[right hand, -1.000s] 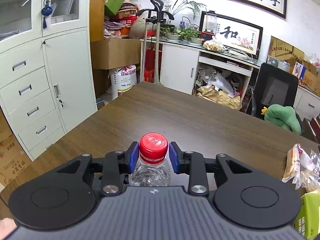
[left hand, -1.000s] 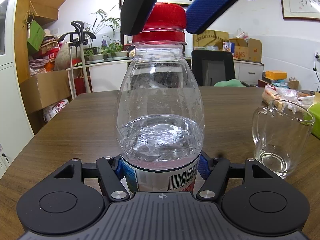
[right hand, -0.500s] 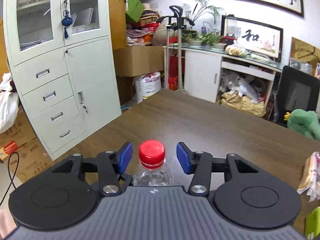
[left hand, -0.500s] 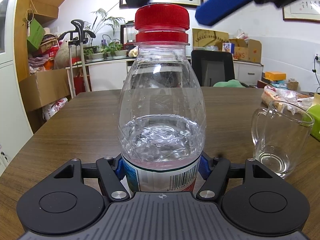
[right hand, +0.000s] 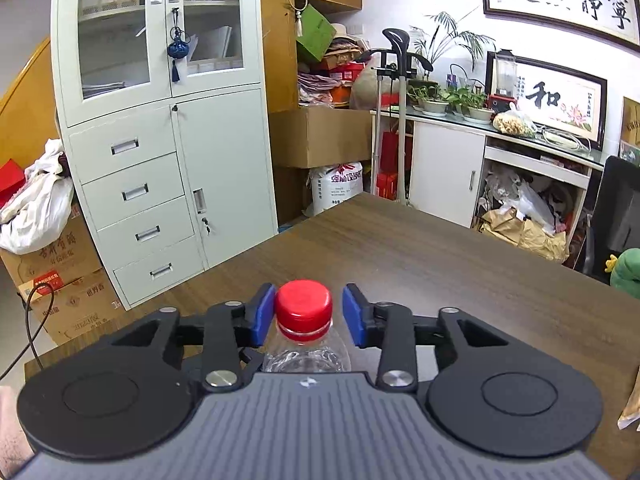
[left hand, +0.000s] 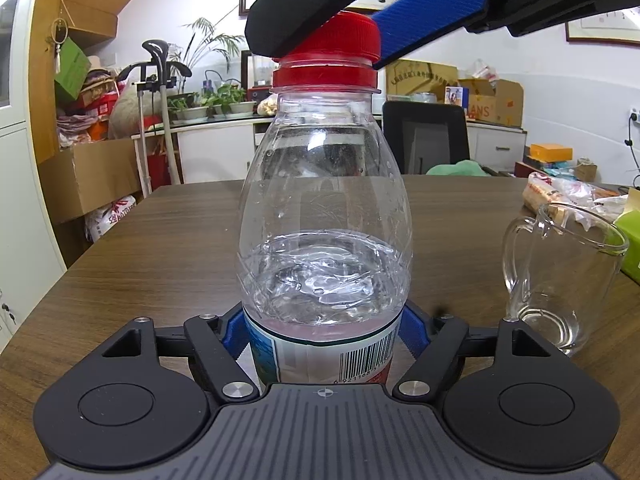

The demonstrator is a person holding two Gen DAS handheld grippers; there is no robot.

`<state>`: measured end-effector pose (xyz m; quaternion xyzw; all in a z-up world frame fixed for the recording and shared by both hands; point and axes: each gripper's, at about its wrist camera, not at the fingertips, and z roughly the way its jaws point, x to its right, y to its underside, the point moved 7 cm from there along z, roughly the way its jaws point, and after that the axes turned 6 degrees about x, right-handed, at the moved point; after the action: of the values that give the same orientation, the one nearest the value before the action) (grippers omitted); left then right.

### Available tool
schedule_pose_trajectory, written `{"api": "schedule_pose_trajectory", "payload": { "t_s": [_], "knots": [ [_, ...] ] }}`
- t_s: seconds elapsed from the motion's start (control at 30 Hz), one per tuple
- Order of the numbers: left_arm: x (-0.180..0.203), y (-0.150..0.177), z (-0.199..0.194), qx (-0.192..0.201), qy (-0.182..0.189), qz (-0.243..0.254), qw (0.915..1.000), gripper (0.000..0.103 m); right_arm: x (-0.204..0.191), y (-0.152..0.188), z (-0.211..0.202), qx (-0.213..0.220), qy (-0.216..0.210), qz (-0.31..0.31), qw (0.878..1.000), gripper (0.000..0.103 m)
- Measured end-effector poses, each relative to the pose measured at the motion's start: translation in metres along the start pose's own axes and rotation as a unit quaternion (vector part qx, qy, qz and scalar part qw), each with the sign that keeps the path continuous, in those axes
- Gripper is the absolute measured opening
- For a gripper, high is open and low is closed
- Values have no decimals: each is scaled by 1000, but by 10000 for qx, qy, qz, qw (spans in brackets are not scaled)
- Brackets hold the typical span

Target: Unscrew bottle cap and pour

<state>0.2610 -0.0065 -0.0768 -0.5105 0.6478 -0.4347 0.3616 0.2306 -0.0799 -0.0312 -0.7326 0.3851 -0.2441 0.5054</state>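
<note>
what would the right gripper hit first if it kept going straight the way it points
Probably nothing soon: the right gripper straddles the red cap, jaws apart. Beyond it lies bare table, then the cabinet, though depth is unclear.

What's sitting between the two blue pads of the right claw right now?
The red cap of the water bottle sits between them, a small gap on its right side, seen in the right wrist view.

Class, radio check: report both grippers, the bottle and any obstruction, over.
Left gripper shut on bottle, upright on table. Right gripper open, pads straddling red cap, cap on. Glass mug right, clear of work.
</note>
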Motion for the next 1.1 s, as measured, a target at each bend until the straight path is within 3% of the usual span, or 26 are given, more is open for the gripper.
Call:
{"api": "schedule_pose_trajectory", "payload": {
  "t_s": [0.37,0.47,0.8,0.83,0.9,0.93,0.97,1.1],
  "knots": [
    [2,0,-1,21,-7,-17,10000,76,-13,-6,2,-180,697,165,9973,32],
    [2,0,-1,13,5,-28,10000,65,-17,-8,3,-229,886,210,9956,32],
    [13,5,-5,30,18,6,10000,61,-24,-26,-11,-55,948,89,9954,35],
    [14,5,-6,31,20,9,10000,61,-25,-28,-12,-36,951,76,9954,37],
    [16,6,-7,35,23,15,10000,61,-26,-32,-15,3,956,49,9954,55],
    [16,7,-7,36,26,13,10000,61,-27,-33,-17,22,959,35,9954,73],
    [17,7,-8,38,29,11,10000,61,-28,-35,-18,42,962,21,9953,84],
    [20,8,-11,38,45,6,10000,61,-30,-43,-24,119,974,-33,9952,85]
  ]
}}
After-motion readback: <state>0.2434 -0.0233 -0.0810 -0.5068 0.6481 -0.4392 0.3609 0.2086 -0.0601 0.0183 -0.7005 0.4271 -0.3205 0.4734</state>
